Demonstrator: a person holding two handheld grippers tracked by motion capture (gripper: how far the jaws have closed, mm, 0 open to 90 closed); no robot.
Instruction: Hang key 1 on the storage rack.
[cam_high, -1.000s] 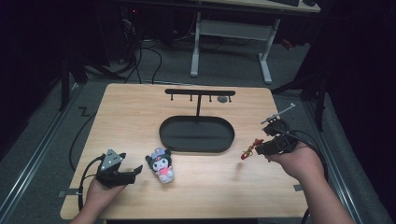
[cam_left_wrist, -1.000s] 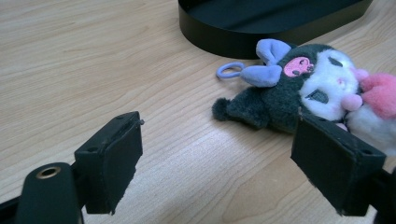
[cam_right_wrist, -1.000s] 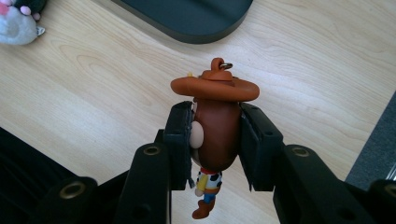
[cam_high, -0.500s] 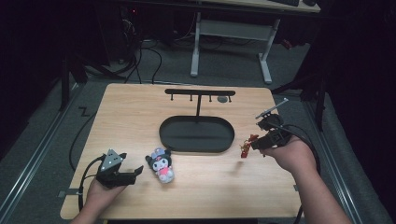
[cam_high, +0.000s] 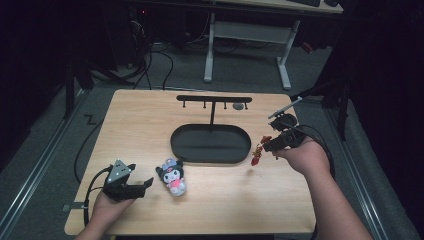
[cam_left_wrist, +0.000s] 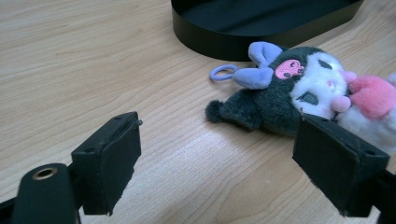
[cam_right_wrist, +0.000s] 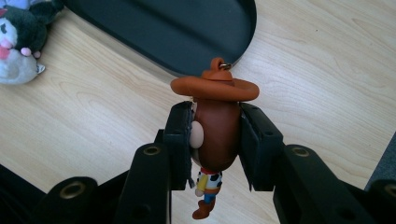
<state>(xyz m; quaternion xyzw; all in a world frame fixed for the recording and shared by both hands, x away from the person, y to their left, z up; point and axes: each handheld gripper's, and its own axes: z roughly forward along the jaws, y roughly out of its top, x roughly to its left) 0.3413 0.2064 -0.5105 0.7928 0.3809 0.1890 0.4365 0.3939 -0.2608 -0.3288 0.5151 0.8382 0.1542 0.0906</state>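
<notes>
The right gripper (cam_right_wrist: 215, 140) is clamping the cowboy keychain (cam_right_wrist: 215, 135) (left gripper (cam_left_wrist: 231, 163) gaping wide), needing its ring level with a stand (cam_high: 214, 99) peg.

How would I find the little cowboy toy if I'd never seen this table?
Start at the black oval tray mid-table and look just past its right end. There the right gripper pinches the cowboy figure by its head; unlike the fluffy plush, it's hard plastic with a brown hat.

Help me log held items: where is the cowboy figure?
The cowboy figure is clamped in the right gripper, above the table's right side, just right of the black oval tray.
</notes>
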